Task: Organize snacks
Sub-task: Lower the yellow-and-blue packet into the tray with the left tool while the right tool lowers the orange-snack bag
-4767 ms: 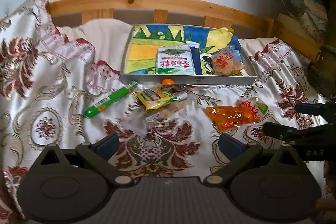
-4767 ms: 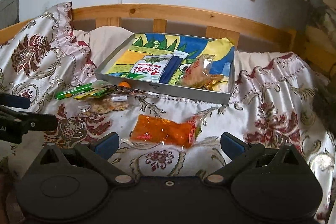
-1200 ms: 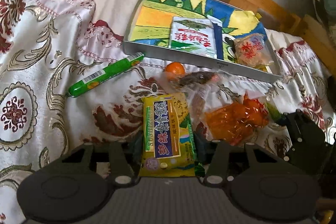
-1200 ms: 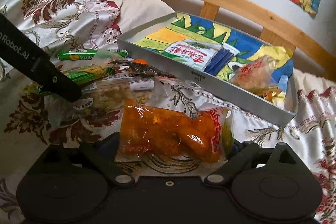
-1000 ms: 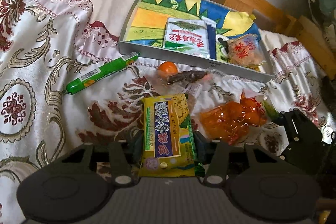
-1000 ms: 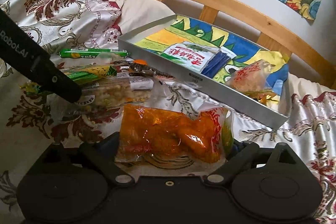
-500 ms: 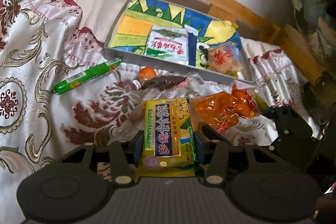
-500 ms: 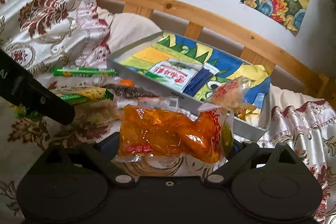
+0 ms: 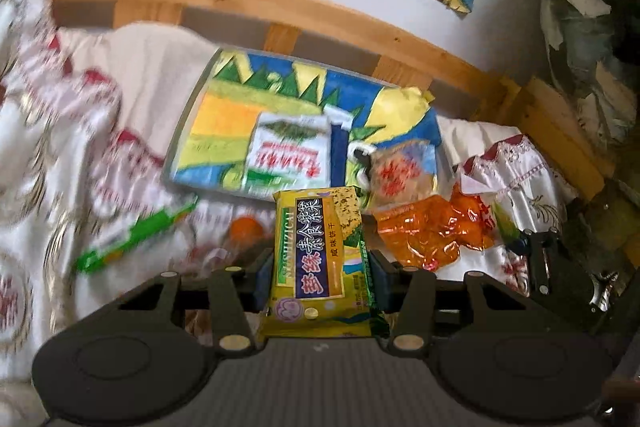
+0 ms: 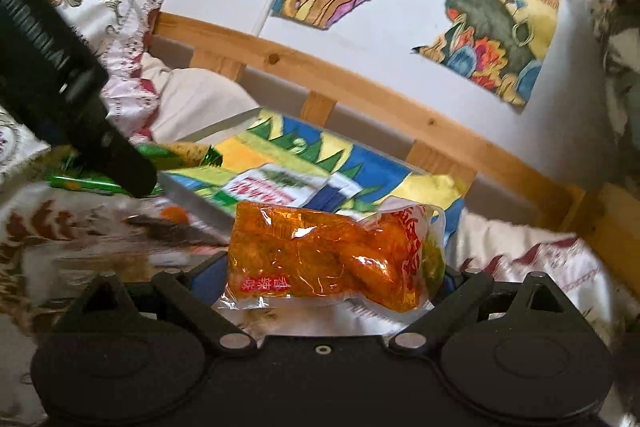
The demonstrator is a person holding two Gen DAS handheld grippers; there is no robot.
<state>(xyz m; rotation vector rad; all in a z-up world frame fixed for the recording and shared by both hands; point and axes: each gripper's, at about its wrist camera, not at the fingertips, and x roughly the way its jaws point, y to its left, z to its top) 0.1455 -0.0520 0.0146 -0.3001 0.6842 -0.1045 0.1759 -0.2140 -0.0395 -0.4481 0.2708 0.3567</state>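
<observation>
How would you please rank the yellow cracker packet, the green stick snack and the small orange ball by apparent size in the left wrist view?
1. yellow cracker packet, though held nearest the camera, which enlarges it
2. green stick snack, blurred
3. small orange ball

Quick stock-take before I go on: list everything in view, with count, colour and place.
Tray: 1, grey, colourful liner, on the bedspread near the headboard.
White packet: 1, white, green and red, in the tray.
Clear packet: 1, red print, right end of the tray.
Green stick: 1, on the bedspread, left of the tray front.
Orange ball: 1, before the tray.
Yellow packet: 1, in the left tongs.
Orange packet: 1, in the right tongs.
Wall pictures: several, multicoloured.
Left tongs: black, shut.
Right tongs: black, shut.
</observation>
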